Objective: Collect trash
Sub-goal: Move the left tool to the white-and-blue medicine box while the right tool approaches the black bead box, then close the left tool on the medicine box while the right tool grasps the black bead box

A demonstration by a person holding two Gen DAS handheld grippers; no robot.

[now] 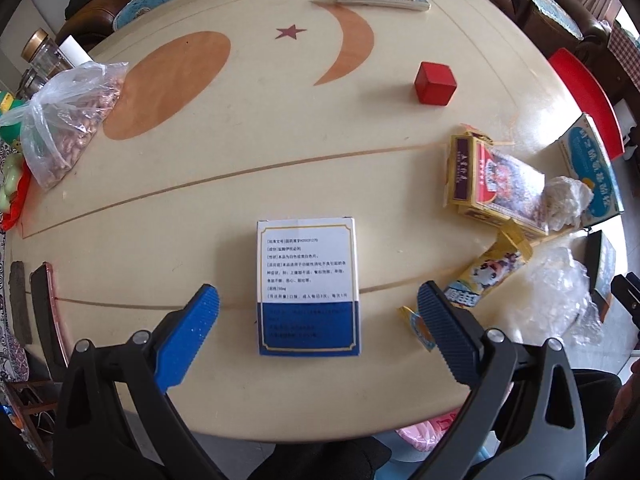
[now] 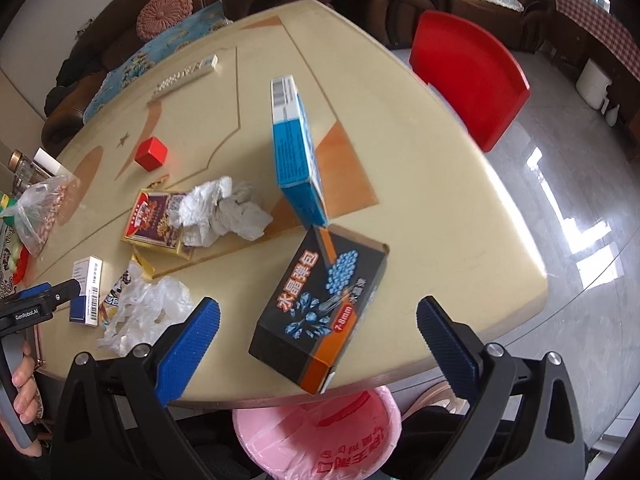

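Lying flat, medicine box [image 1: 307,286] points lengthwise between left tool [image 1: 318,300] fingers.

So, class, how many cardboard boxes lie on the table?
4: white-and-blue medicine box between the left tongs; yellow-and-red box under crumpled tissue; tall blue box; black-and-orange box. Others may be hidden.

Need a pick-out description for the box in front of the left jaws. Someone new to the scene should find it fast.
Start at the cream table with the orange oval and moon inlays, then come to its near edge. The box lies flat there, alone, between the left gripper's open jaws. It is white with printed text above a dark blue band; the neighbouring boxes are yellow or black.
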